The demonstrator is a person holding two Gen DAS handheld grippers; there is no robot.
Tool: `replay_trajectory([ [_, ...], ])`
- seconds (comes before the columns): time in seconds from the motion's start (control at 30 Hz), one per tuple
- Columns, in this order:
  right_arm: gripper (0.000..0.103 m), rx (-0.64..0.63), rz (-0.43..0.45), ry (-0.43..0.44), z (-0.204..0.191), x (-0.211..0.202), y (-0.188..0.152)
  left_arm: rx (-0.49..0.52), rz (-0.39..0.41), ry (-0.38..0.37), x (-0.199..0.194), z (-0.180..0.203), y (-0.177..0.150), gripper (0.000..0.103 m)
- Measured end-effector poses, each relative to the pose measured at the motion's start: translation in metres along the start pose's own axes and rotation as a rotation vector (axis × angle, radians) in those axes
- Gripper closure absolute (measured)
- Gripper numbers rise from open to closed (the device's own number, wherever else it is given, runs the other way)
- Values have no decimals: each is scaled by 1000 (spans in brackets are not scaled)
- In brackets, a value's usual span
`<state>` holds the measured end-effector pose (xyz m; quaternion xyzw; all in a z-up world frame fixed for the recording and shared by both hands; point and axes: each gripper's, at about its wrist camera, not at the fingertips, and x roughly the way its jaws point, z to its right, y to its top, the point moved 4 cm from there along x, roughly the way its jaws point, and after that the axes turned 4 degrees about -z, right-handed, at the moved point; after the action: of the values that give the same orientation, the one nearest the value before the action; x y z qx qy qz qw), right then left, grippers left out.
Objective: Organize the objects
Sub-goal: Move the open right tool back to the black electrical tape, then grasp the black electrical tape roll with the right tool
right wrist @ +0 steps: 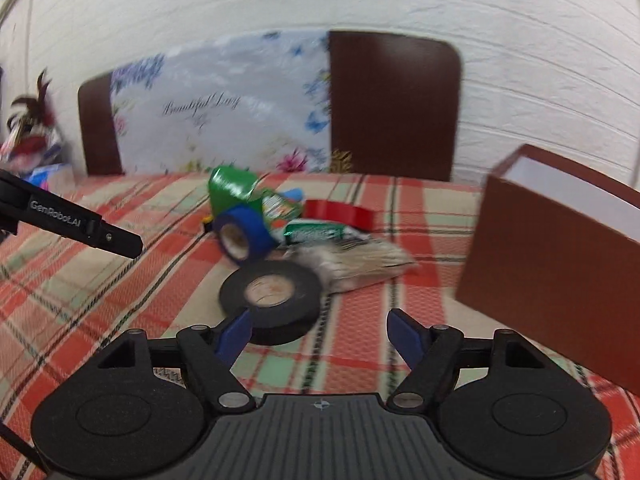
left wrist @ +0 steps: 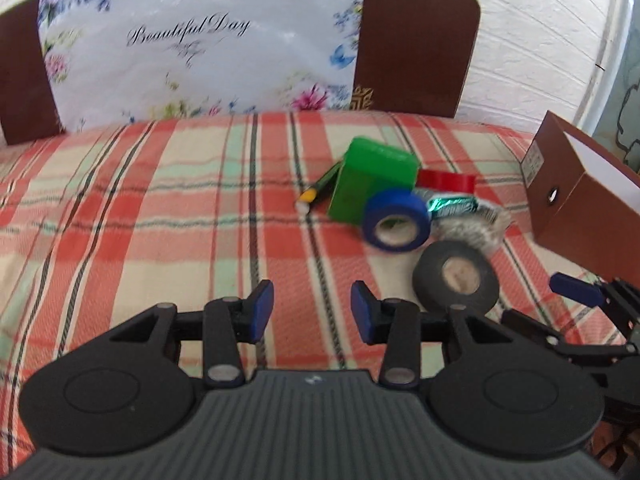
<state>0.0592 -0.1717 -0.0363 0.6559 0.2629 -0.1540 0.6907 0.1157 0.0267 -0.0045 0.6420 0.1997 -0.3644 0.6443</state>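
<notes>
On the plaid cloth lies a cluster of objects. It holds a green box (left wrist: pixel 372 176), a blue tape roll (left wrist: pixel 396 220) on edge, a black tape roll (left wrist: pixel 456 276), a red piece (left wrist: pixel 446 180), a green foil packet (left wrist: pixel 452 206), a grey fuzzy bundle (left wrist: pixel 480 228) and a pen (left wrist: pixel 320 188). My left gripper (left wrist: pixel 312 308) is open over bare cloth, left of the black roll, holding nothing. My right gripper (right wrist: pixel 320 324) is open. The black tape roll (right wrist: pixel 272 292) lies flat just ahead of its left finger, and the pads do not press on it.
An open brown box (right wrist: pixel 560 264) with a white inside stands at the right, also the brown box (left wrist: pixel 580 200) in the left wrist view. Two brown chair backs (left wrist: pixel 416 36), one draped with a flowered sheet (left wrist: pixel 200 40), stand behind the table. A black bar of the left tool (right wrist: pixel 80 228) reaches in.
</notes>
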Motion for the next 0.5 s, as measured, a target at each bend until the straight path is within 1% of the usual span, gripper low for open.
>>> replay_trajectory([
  [0.2,28,-53,-113,28,-20,46,4,-23,-28,-34,8,-7,-12,59],
  [0.27,29,-74,-104,24,-26,52,5,-30,-27,-46,8,-10,-13,59],
  [0.37,29,-96,-105,20,-30,50,7,-53,-31,-75,9,-10,-10,59],
  [0.5,29,-116,-93,45,-30,35,-4,-49,-57,-139,13,5,-8,59],
])
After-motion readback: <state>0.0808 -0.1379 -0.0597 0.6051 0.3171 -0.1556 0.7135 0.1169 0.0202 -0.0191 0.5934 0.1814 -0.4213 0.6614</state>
